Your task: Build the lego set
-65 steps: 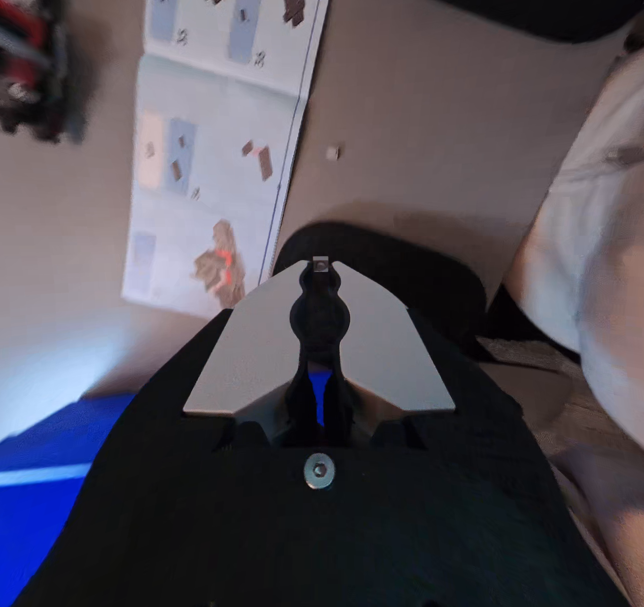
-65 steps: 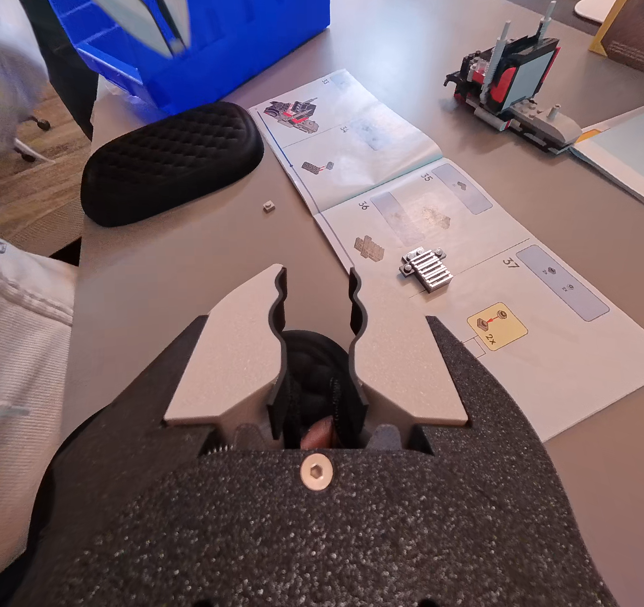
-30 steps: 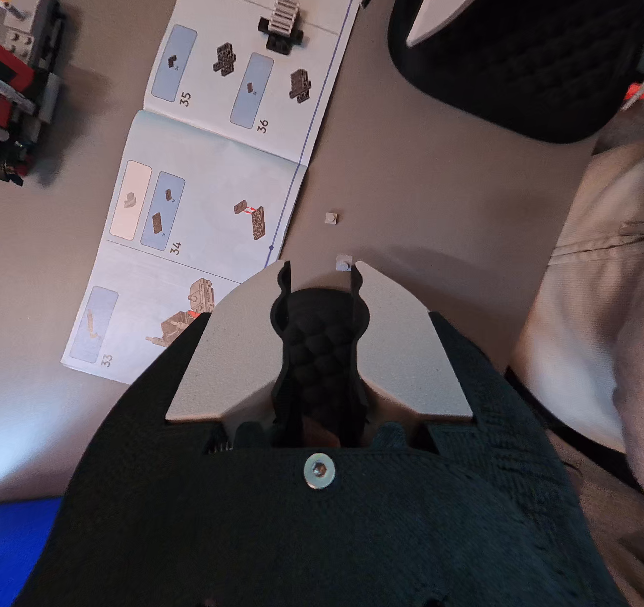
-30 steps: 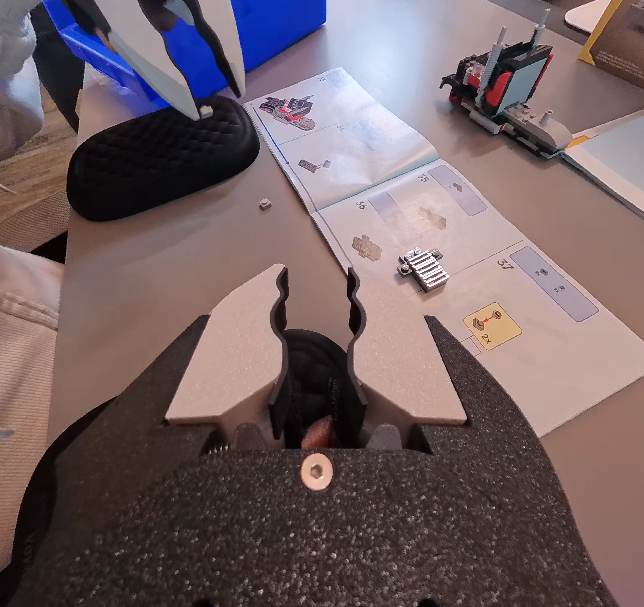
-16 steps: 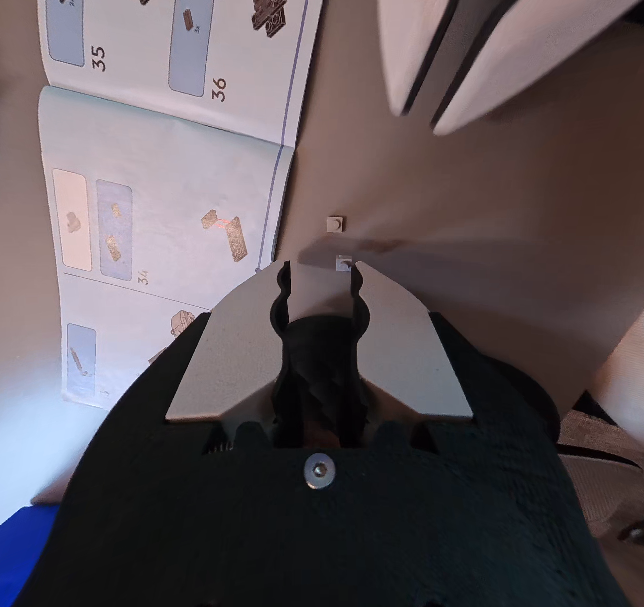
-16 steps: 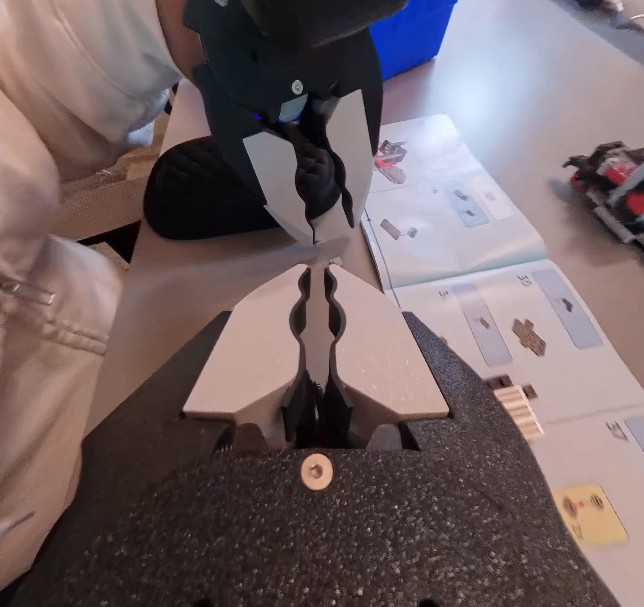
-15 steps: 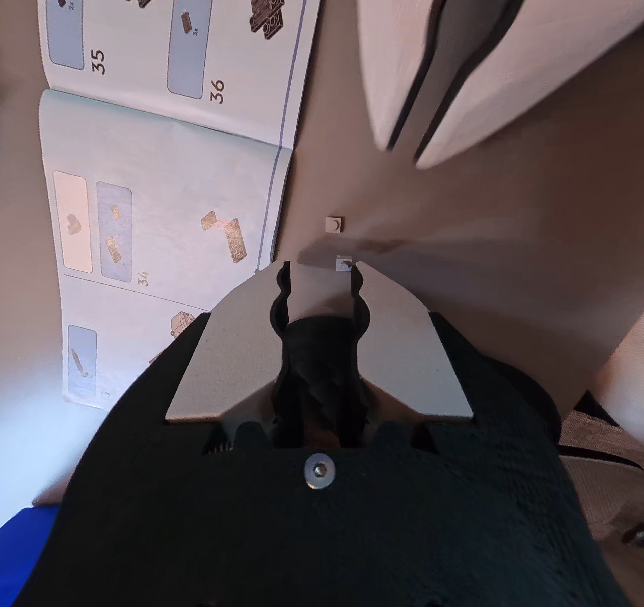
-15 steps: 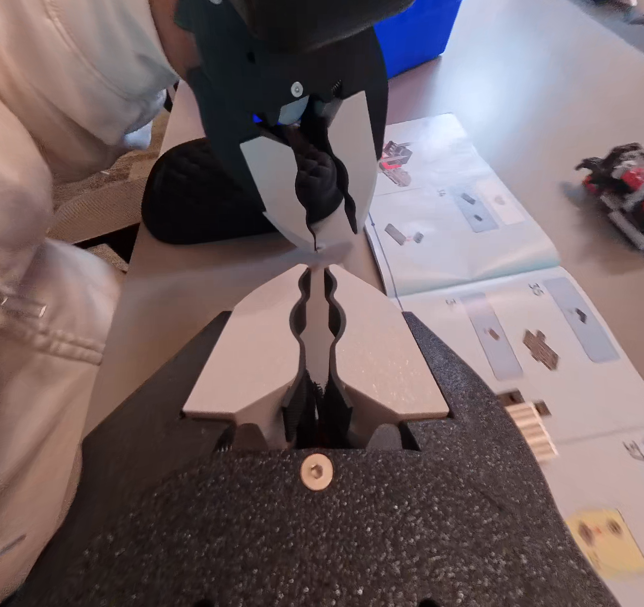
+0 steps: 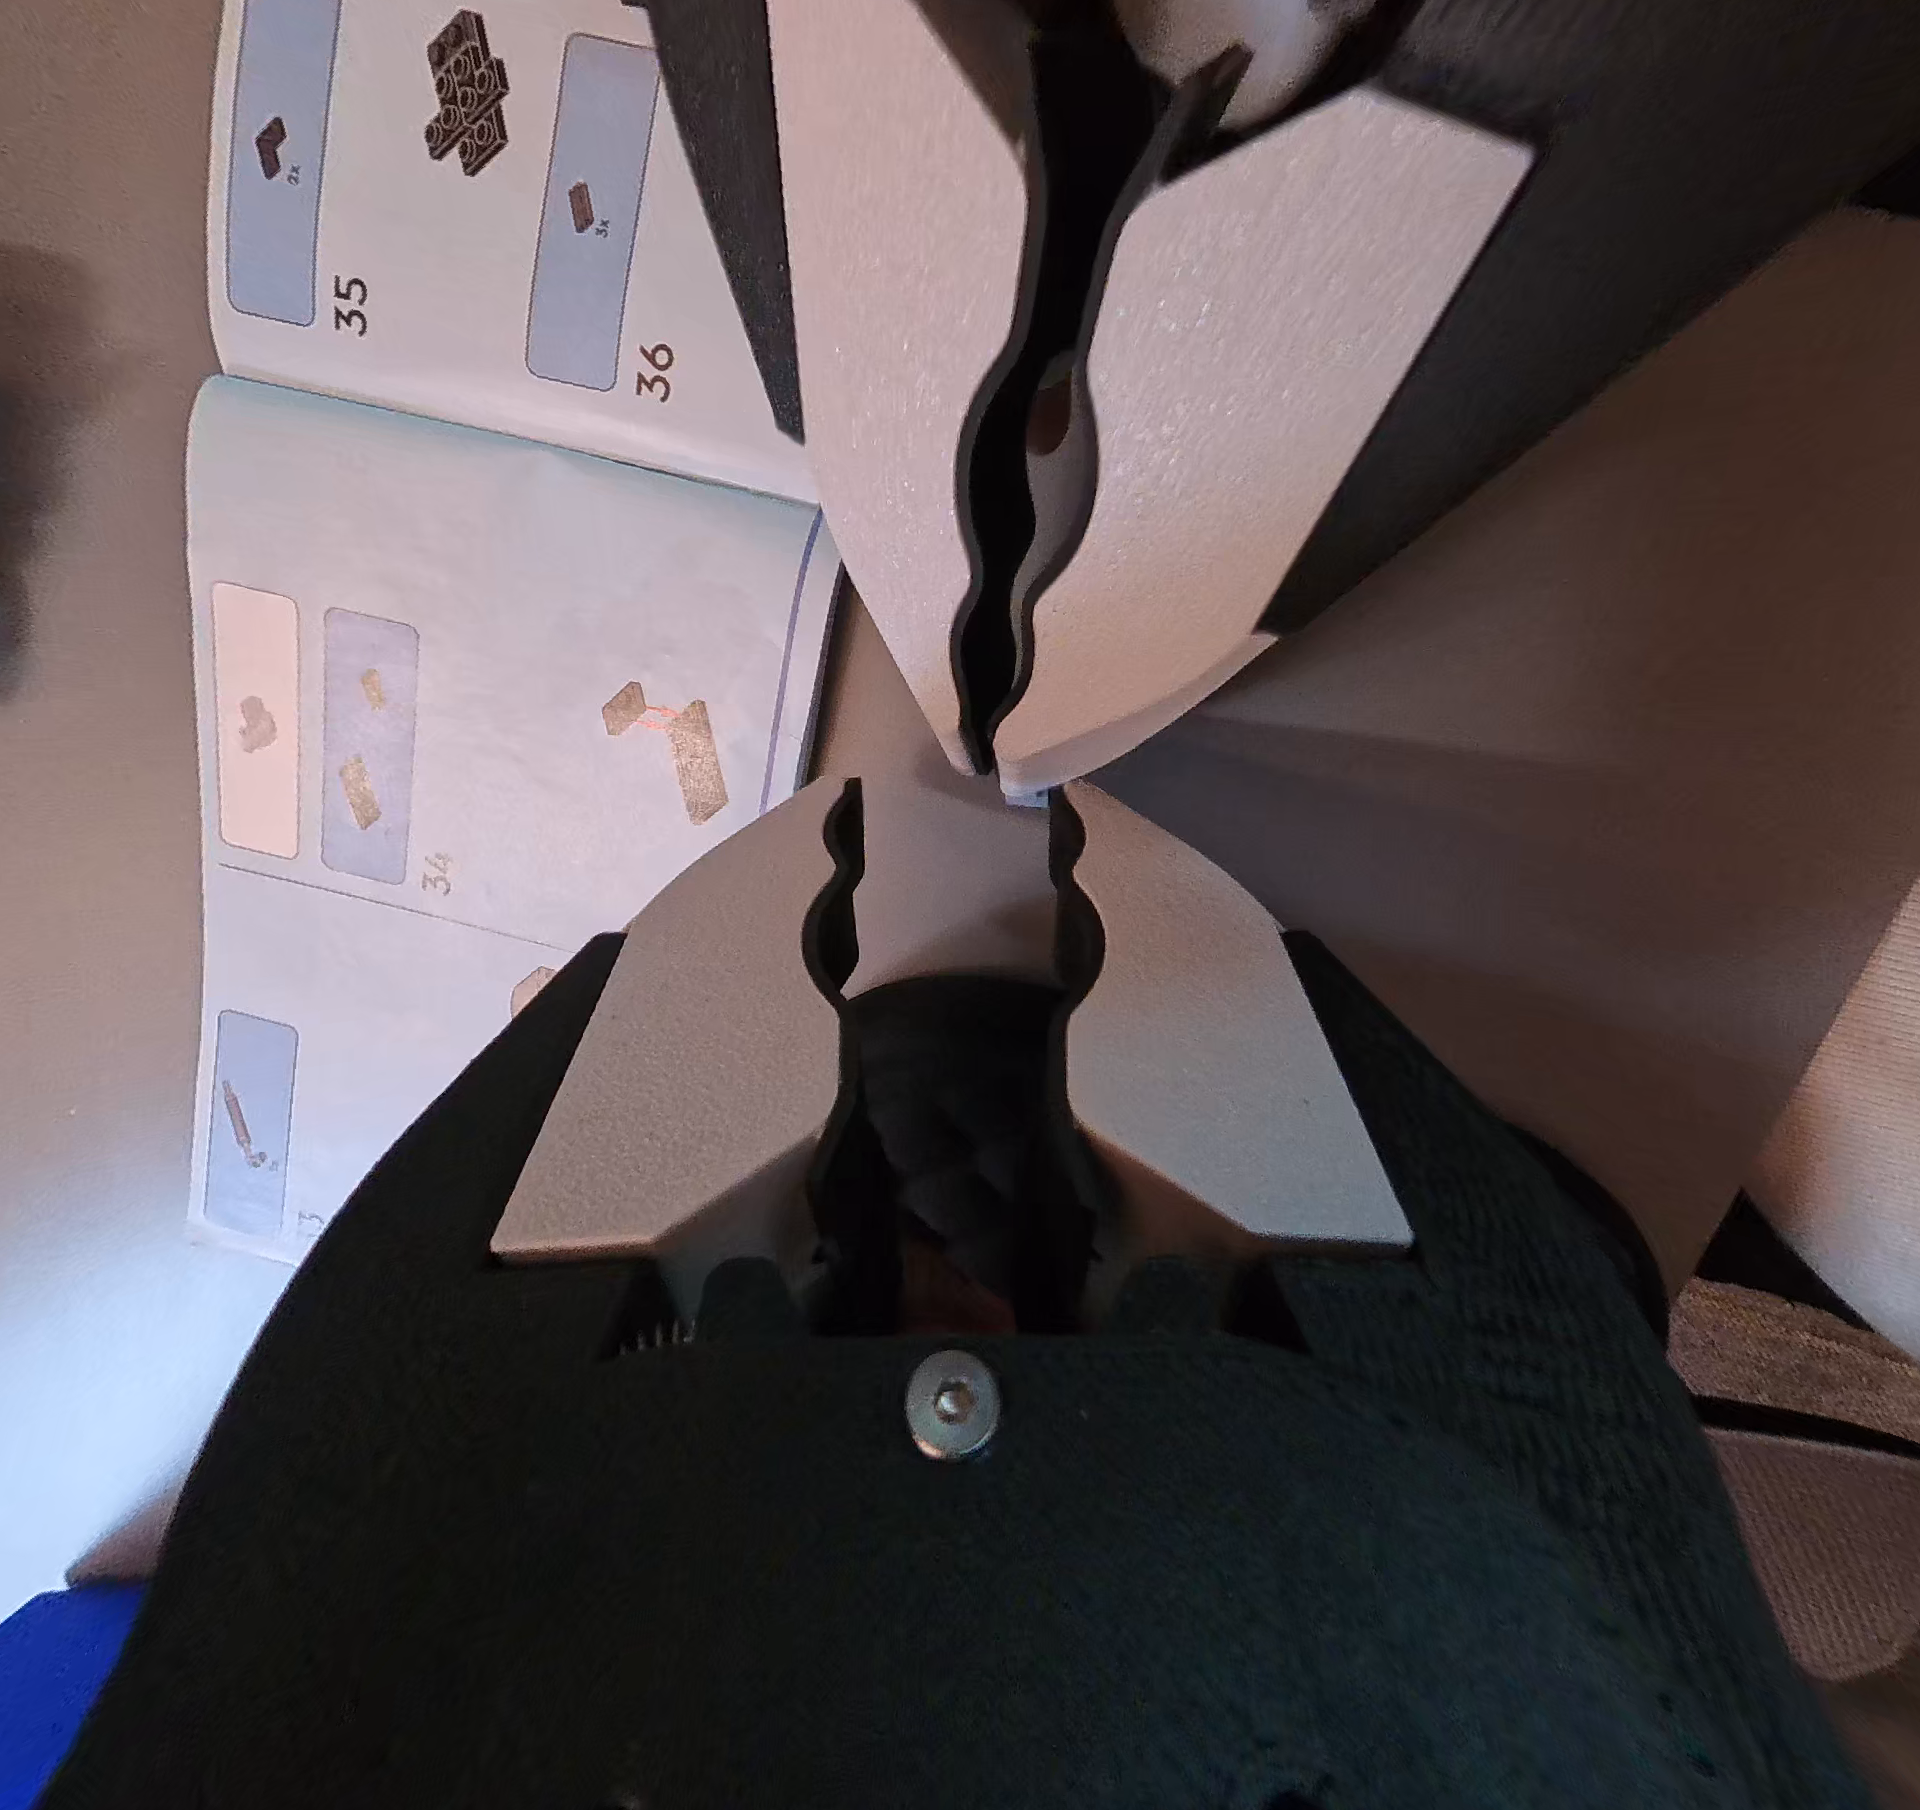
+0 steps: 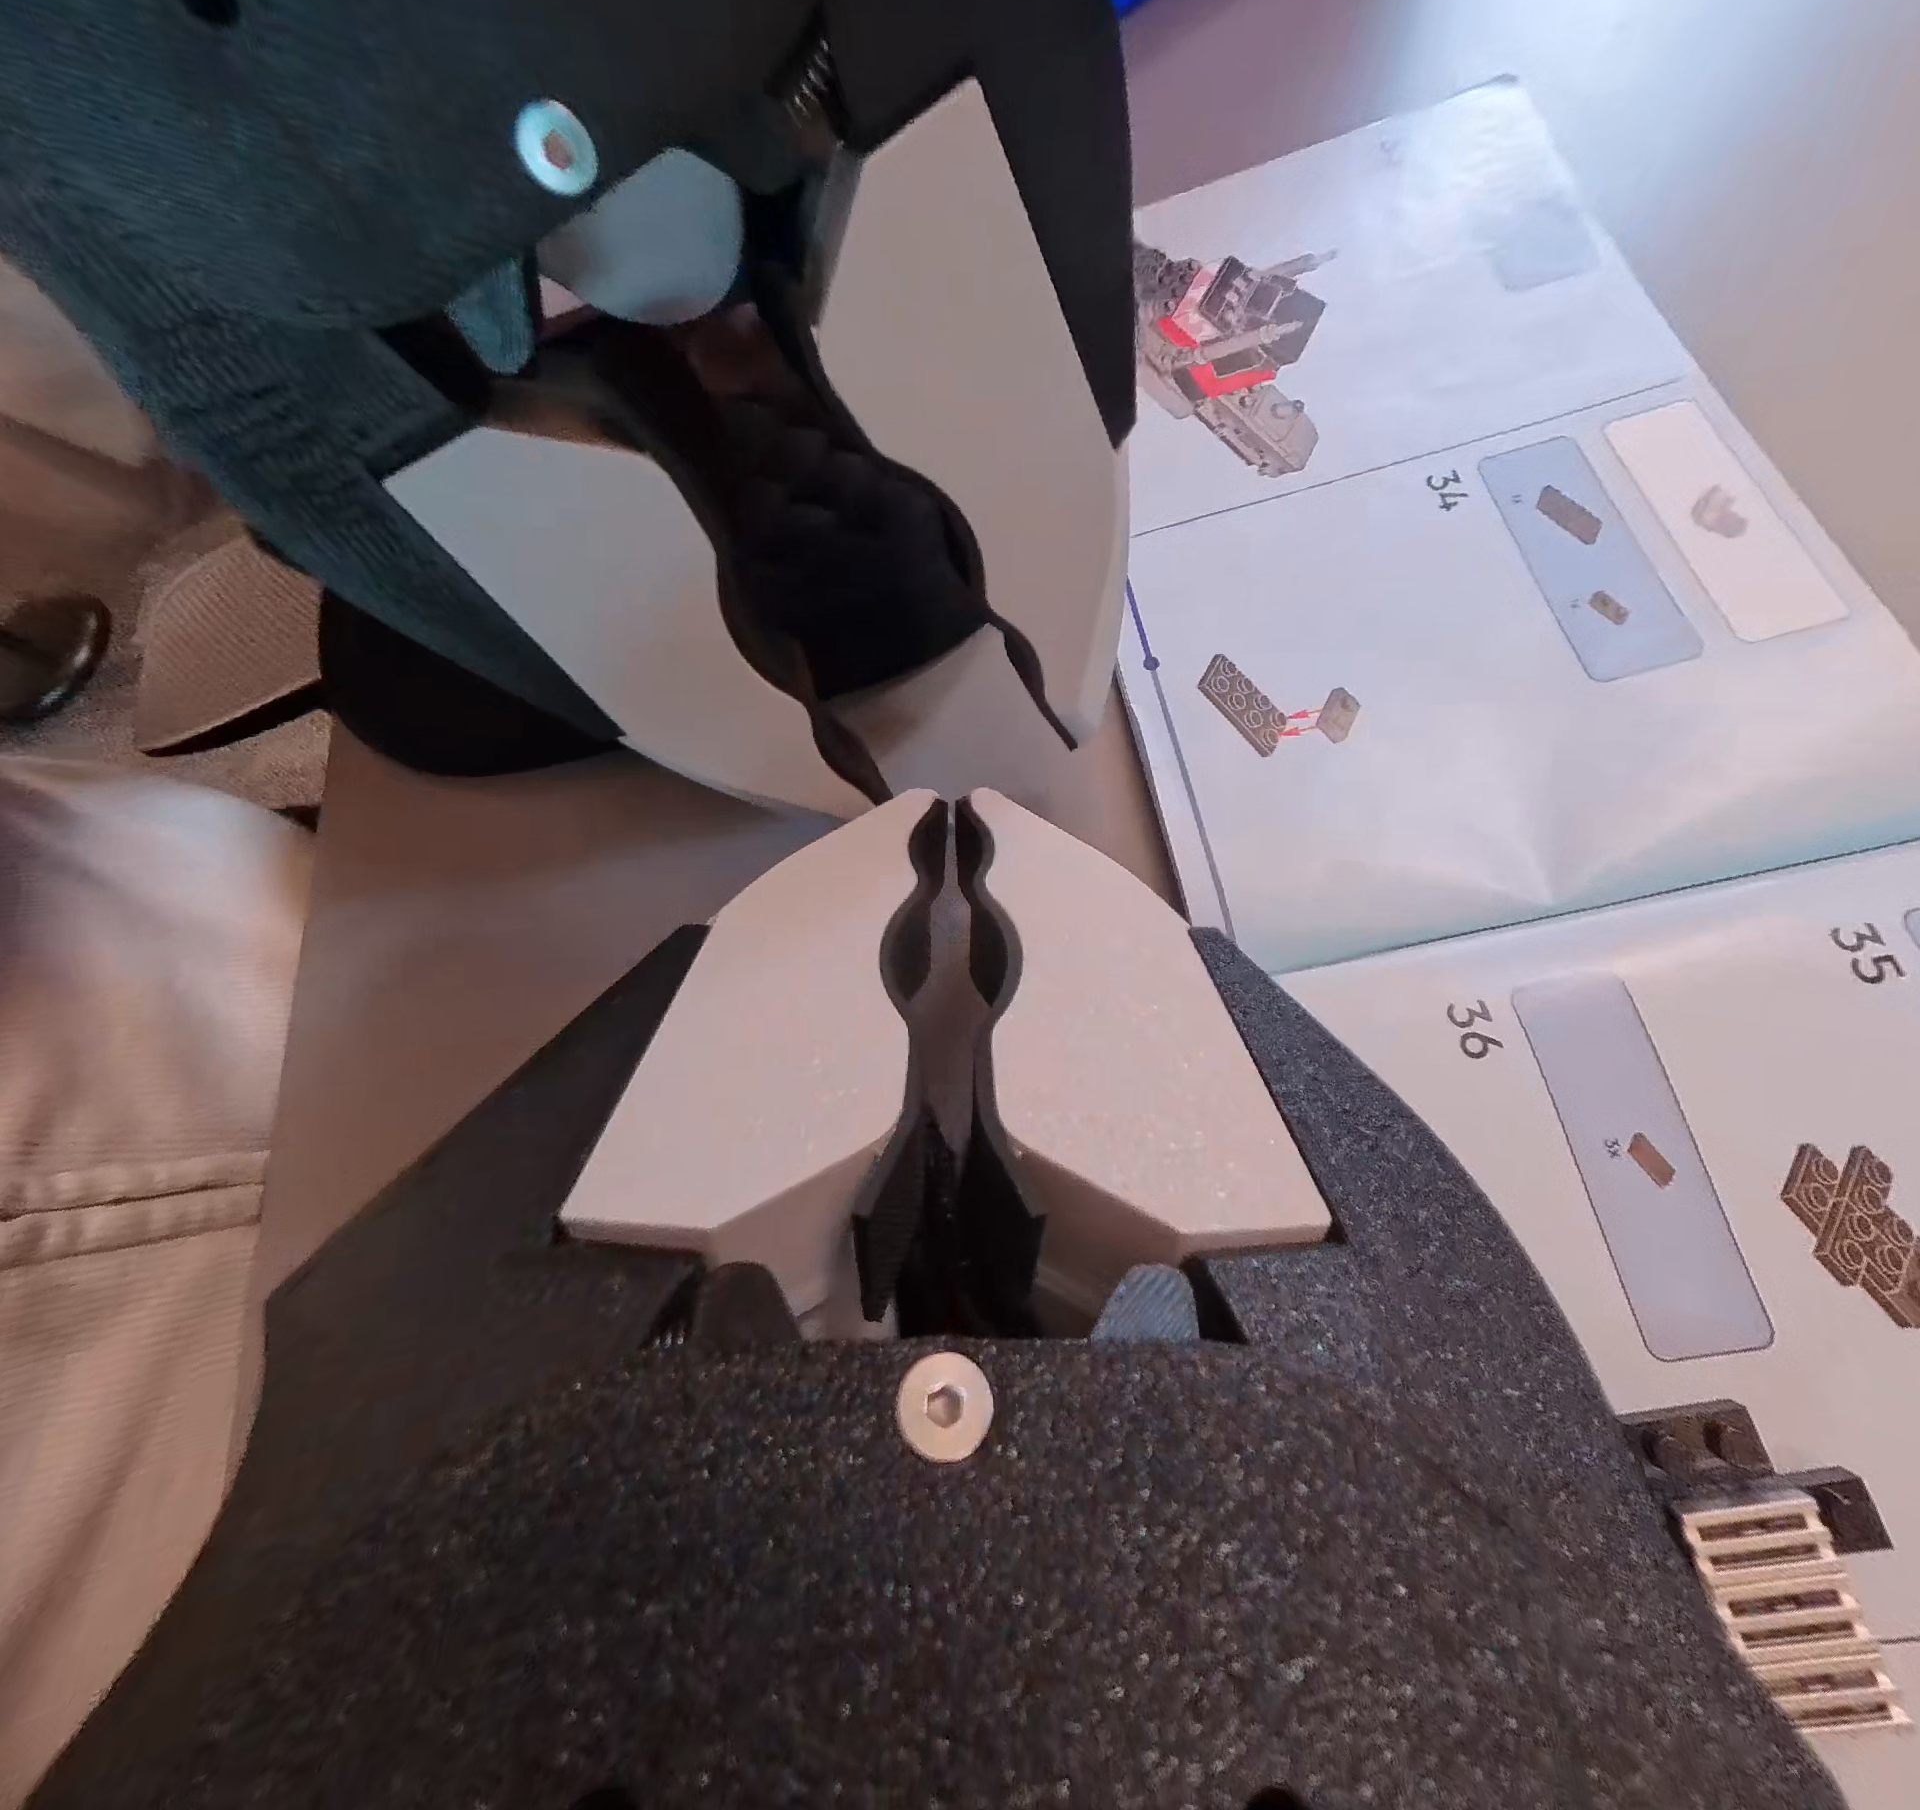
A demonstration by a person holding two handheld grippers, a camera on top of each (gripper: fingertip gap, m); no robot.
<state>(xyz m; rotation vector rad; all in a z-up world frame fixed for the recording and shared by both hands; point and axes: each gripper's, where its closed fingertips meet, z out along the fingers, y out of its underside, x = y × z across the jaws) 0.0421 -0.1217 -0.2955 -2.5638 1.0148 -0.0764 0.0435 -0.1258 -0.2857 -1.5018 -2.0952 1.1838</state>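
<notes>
Left wrist view: the left tongs (image 9: 951, 804) stand wide, a tiny pale lego piece (image 9: 1023, 796) at their right fingertip, right tongs (image 9: 987, 758) meeting it.

Right wrist view: the right tongs (image 10: 951, 804) nearly closed, contents untellable. Likely a handover, calling for a careful pinch.

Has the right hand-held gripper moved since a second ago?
Yes. The right hand-held gripper has swung left, away from the instruction booklet, and closed in tip to tip on the left hand-held gripper.
</notes>
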